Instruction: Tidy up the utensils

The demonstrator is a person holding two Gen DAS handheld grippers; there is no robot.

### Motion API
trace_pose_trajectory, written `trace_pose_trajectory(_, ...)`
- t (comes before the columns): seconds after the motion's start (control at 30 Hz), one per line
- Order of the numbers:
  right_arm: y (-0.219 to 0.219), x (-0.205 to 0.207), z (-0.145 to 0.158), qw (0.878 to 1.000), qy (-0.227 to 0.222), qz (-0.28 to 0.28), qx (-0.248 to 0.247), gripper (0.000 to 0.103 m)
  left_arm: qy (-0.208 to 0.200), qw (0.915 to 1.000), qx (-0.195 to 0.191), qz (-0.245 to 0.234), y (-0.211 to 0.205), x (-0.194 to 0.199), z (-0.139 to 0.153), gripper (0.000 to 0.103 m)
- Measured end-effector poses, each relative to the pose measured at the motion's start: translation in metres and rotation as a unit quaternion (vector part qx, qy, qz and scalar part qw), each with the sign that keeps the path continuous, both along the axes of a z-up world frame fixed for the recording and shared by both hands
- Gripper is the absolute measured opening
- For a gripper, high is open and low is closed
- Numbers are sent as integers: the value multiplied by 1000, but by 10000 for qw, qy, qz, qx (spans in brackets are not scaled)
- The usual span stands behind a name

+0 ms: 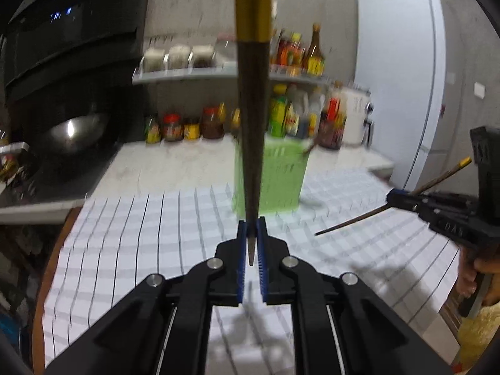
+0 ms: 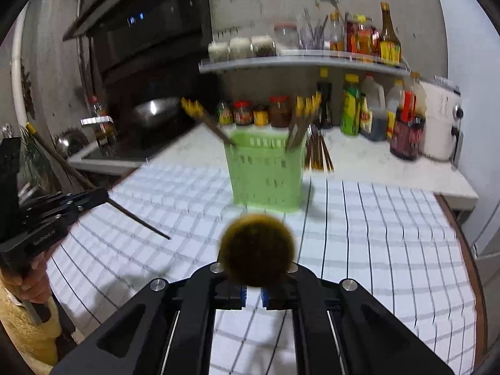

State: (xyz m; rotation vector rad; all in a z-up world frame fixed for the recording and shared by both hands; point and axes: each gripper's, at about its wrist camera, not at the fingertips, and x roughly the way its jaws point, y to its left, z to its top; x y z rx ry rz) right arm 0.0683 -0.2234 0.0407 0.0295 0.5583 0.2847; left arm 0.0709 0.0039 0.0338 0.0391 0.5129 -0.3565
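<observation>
My left gripper (image 1: 251, 237) is shut on a dark chopstick (image 1: 251, 125) with a gold end, which stands upright in the jaws above the checked cloth. My right gripper (image 2: 253, 293) is shut on another chopstick (image 2: 257, 250), seen end-on as a blurred gold disc. It shows from the side in the left wrist view (image 1: 368, 215). A green slotted basket (image 2: 265, 172) stands ahead on the cloth, with several gold-tipped chopsticks (image 2: 300, 122) leaning in it. More chopsticks (image 2: 318, 153) lie behind the basket.
A white checked cloth (image 2: 375, 234) covers the round table. A stove with a wok (image 2: 153, 109) is at the left. Sauce bottles and jars (image 2: 359, 109) line the counter and shelf. A white fridge (image 1: 403, 78) stands at the right.
</observation>
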Motion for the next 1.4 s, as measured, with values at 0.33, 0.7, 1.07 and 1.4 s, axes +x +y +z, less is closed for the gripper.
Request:
trace_pose_trajectory(0.33,-9,79,80,9970,-698,-299,-167,7,-656,9978,55,-123,-62,95,90,6)
trace_pose_trajectory(0.7,-12,170,41,9979,417,-252,-436,8,753,9953,600,-131,-109,215,31,6)
trace_pose_trajectory(1.07,-37,116,71,9980,-268,-577,-50,58,8,9999,36,135,-71,171,74,67)
trace_pose_trajectory(1.4,-41,3,37,9968,-153,-772,138,86,396,9911,400,1208,-17,54,37,89)
